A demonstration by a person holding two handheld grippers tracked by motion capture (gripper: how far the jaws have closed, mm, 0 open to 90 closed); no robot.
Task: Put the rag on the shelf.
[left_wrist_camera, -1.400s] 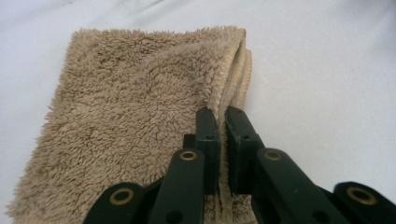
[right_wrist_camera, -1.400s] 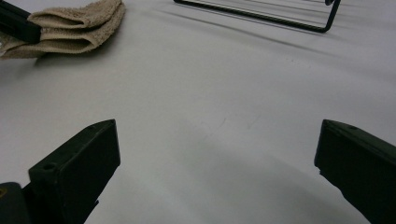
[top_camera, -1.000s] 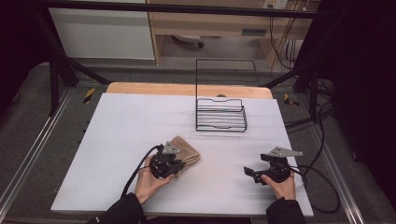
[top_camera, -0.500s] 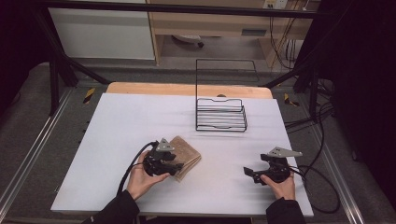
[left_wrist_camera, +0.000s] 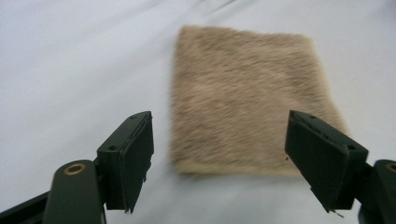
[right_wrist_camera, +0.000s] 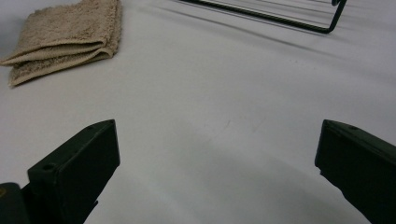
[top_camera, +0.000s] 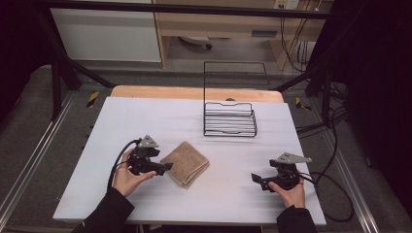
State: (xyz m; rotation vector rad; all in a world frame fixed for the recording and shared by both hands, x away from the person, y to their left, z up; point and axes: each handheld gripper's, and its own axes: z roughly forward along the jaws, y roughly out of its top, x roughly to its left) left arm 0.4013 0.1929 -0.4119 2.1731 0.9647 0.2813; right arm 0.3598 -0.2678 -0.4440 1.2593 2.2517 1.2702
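From above: my left gripper [top_camera: 165,166] just beside folded tan towel [top_camera: 185,163] mid-worktop [top_camera: 145,121], fingers just been opening, nothing between; right gripper [top_camera: 256,178] idle, well apart; wire rack [top_camera: 230,119] behind
Left gripper view: fingers [left_wrist_camera: 128,158] released, towel [left_wrist_camera: 247,98] ahead, flat; back off level, avoid snagging folded edge
Right gripper view: fingers [right_wrist_camera: 79,163] spread wide, empty

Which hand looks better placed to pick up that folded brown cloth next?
Probably the left. The left gripper sits right at the folded cloth, jaws just opened, nothing between them. The right gripper waits open, well away from it.
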